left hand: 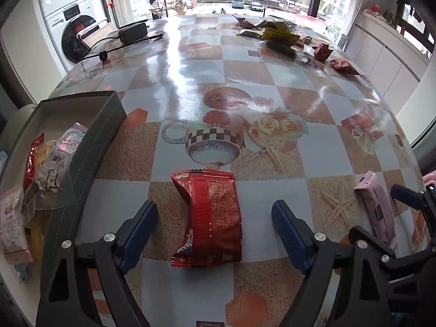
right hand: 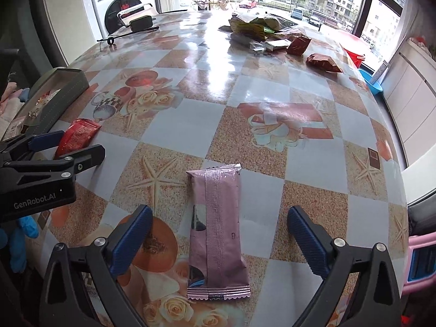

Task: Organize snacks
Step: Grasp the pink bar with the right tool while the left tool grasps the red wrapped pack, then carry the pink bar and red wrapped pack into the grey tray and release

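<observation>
Lining up both wide-open, empty grippers, left gripper (left hand: 215, 226) over red packet (left hand: 209, 218), right gripper (right hand: 219, 234) over pink packet (right hand: 218, 231), next up probably lowering, pinching, boxing.

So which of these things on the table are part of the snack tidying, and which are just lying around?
Part of the job:
red snack packet
pink snack packet
grey box
far snack pile

Just lying about:
black power adapter
washing machine

Snack packets (left hand: 16, 218) in the box (left hand: 90, 147) partly hidden, cut off at left edge
</observation>
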The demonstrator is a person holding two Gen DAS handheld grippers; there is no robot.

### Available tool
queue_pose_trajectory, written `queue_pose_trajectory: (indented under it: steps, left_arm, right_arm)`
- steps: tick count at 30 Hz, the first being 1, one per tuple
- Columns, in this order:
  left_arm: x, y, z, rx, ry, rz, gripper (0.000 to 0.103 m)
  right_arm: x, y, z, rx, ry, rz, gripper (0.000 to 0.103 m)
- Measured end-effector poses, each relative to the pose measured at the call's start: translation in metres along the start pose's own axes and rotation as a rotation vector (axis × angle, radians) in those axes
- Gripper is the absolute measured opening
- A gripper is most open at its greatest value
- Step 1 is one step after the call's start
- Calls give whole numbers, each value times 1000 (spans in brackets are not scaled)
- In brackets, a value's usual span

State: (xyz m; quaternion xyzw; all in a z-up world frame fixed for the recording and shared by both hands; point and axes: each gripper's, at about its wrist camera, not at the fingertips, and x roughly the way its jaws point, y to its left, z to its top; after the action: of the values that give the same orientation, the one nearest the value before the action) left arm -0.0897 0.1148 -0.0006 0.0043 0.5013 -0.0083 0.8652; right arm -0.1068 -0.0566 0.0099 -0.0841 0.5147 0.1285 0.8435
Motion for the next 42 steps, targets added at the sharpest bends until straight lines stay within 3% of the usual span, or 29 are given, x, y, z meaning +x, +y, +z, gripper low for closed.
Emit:
queue_pose_trajectory:
  steps: [5, 6, 8, 9, 10, 12, 15, 17, 23, 32, 36, 38, 39, 40, 42]
  left_arm:
    - [-1, -3, 1, 13, 17, -7, 88]
    - [-1, -5, 1, 27, 25, -13, 85]
    - [-5, -12, 1, 59, 26, -36, 69]
    - [-8, -17, 0, 82, 26, -52, 54]
    - [-10, -21, 0, 103, 26, -68, 37]
    - [-12, -25, -1, 127, 35, -96, 36]
    - [-18, -18, -7, 99, 36, -158, 35]
    - [-23, -15, -9, 80, 29, -179, 35]
    - [-63, 7, -9, 44, -63, -228, 35]
    - [-107, 94, -10, -89, -192, -180, 35]
    - [-115, 140, -21, -154, -214, -118, 35]
    - [-117, 157, -27, -177, -225, -100, 35]
    - [-118, 163, -30, -188, -228, -97, 35]
    - [-117, 168, -33, -199, -231, -96, 35]
    - [-114, 174, -36, -214, -230, -104, 35]
  right_arm:
    - [1, 0, 4, 6, 32, 0, 100]
    - [1, 1, 4, 7, 37, -2, 98]
    - [-1, 0, 5, 11, 40, -8, 89]
    - [-4, 0, 5, 13, 35, -11, 75]
    - [-7, -1, 6, 18, 30, -13, 53]
    - [-10, -2, 7, 28, 34, -13, 29]
    - [-13, -7, 4, 65, 41, 14, 29]
    - [-17, -14, 1, 122, 51, 93, 29]
    - [-28, -16, 5, 212, 67, 209, 29]
    - [-42, 55, 49, 112, 50, 303, 29]
    - [-38, 94, 73, 20, 54, 248, 29]
    - [-27, 100, 75, -10, 99, 179, 40]
    - [-23, 98, 74, -12, 112, 148, 68]
    - [-20, 94, 71, -8, 118, 117, 84]
    - [-16, 81, 61, 6, 126, 66, 84]
